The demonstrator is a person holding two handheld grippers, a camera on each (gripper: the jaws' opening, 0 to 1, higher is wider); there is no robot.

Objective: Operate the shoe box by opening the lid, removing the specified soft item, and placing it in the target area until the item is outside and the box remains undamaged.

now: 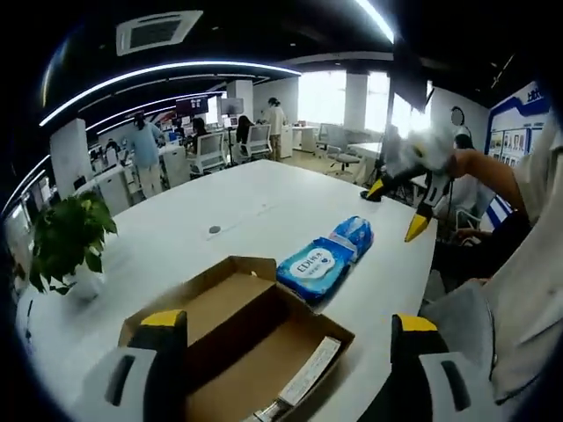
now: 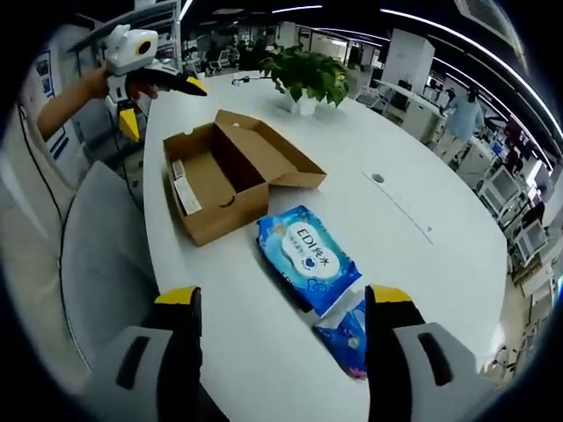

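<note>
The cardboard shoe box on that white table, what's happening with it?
The brown cardboard shoe box lies open and looks empty on the white table. A blue soft pack of wipes lies on the table beside it, apart from the box. A person holds the left claw and right claw open, gripping nothing.

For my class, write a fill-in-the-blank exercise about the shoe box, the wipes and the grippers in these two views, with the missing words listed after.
1. The lid of the cardboard shoe box is ____.
2. The blue wipes pack lies on the white table, ____ the box.
3. The jaws of the right gripper stand ____, holding nothing.
4. The potted plant has ____ leaves.

Missing words: open; outside; open; green
</note>
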